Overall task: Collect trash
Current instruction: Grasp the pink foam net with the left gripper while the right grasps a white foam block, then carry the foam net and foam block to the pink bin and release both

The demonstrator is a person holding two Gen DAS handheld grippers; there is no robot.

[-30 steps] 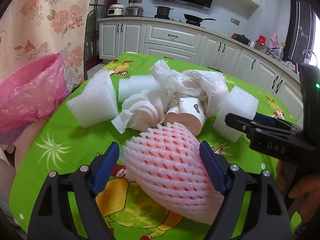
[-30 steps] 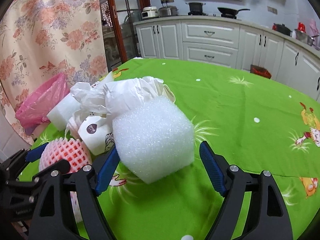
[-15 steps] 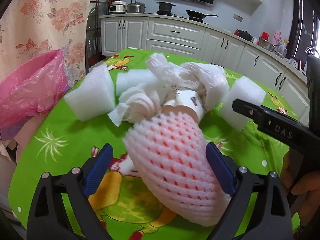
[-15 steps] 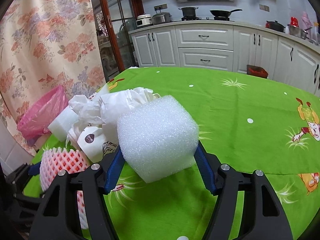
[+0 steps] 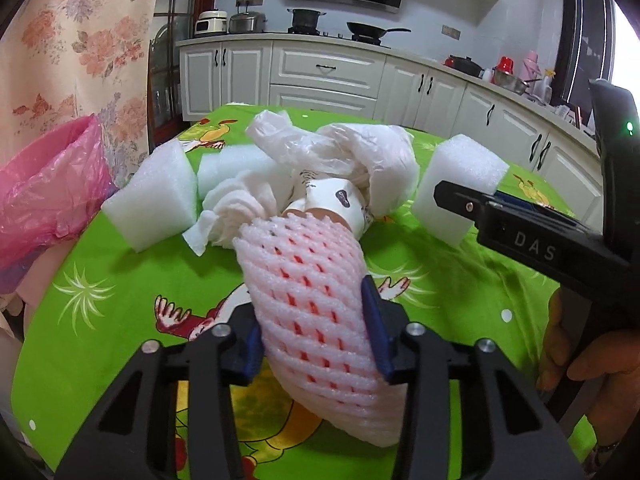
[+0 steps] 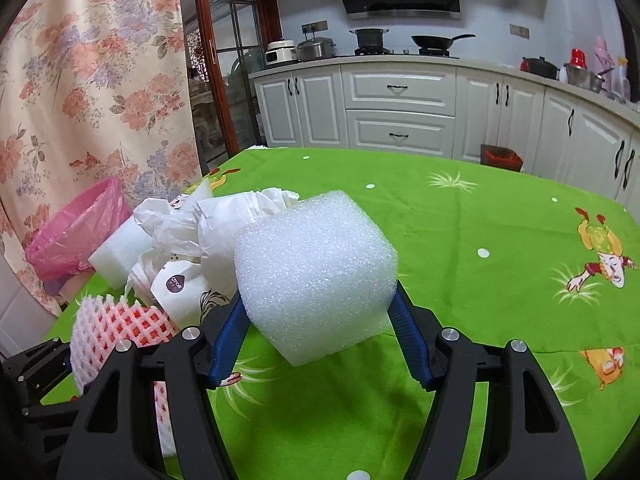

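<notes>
A pink foam fruit net (image 5: 304,280) lies on the green tablecloth (image 5: 120,280). My left gripper (image 5: 314,332) is closing on it, and both blue pads press into its sides. The net (image 6: 116,320) also shows at the lower left of the right wrist view. My right gripper (image 6: 316,320) is shut on a white foam block (image 6: 316,256), with a pad against each side. In the left wrist view that block (image 5: 452,184) sits at the right behind one of the right gripper's black fingers (image 5: 532,240).
A pile of trash lies behind the net: a paper cup (image 5: 336,200), crumpled tissue (image 5: 240,208), white plastic bags (image 5: 360,156) and two more foam blocks (image 5: 156,200). A pink bin bag (image 5: 44,188) stands open past the table's left edge. A person's hand (image 5: 580,360) holds the right gripper.
The left jaws, wide apart around the net before, have closed until the pads squeeze it. The right jaws have closed from a gap onto the foam block's sides.
</notes>
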